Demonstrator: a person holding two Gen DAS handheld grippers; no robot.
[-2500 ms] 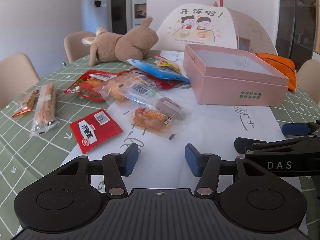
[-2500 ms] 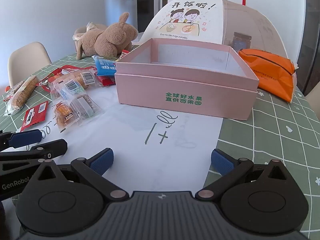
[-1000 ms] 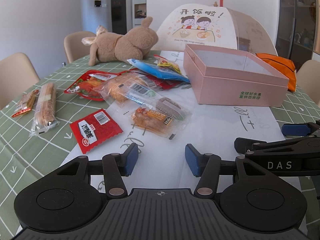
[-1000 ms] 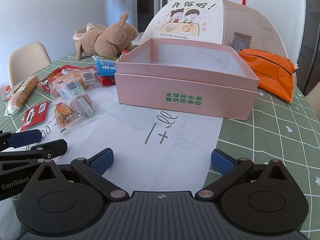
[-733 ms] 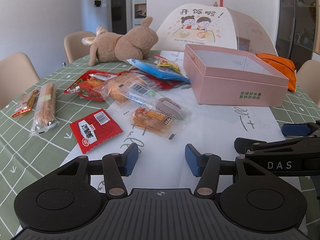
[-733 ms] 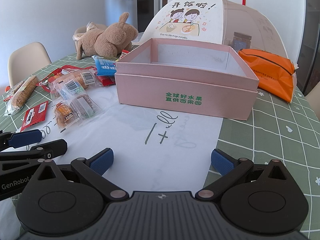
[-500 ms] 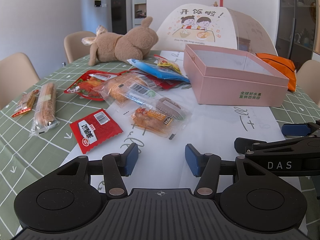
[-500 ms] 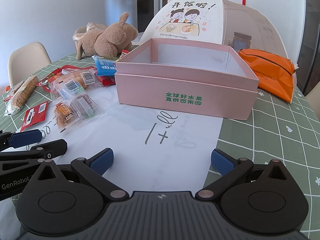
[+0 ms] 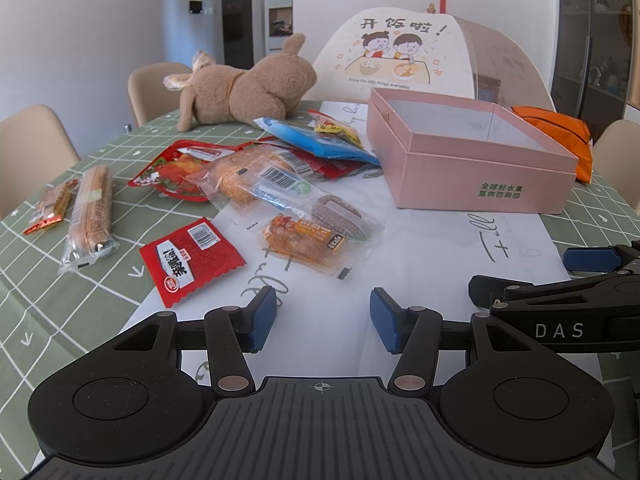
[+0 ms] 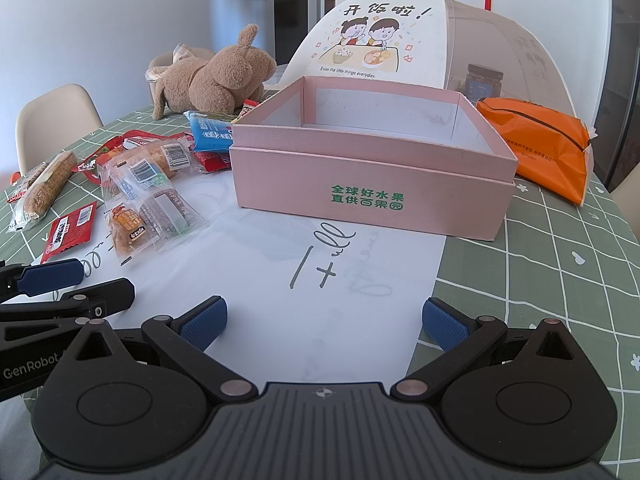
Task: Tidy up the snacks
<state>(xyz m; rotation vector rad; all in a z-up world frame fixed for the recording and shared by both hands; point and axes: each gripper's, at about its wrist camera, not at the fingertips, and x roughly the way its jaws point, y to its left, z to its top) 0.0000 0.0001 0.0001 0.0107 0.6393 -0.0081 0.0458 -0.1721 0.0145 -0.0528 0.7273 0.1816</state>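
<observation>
An open pink box (image 10: 372,172) (image 9: 476,168) with green lettering stands on a white paper runner, its inside bare. Left of it lie several snack packs: a red sachet (image 9: 191,260), an orange-labelled clear pack (image 9: 308,240), a bread pack (image 9: 256,180), a blue pack (image 9: 316,140) and a corn-like roll (image 9: 91,216). My left gripper (image 9: 323,318) hovers open over the runner, just short of the packs, nothing between its blue pads. My right gripper (image 10: 324,320) stands wide open in front of the box, also holding nothing.
A brown plush toy (image 9: 244,88) lies at the back left. A mesh food cover (image 10: 408,36) stands behind the box, an orange bag (image 10: 540,152) to its right. Beige chairs ring the green checked tablecloth (image 10: 560,280).
</observation>
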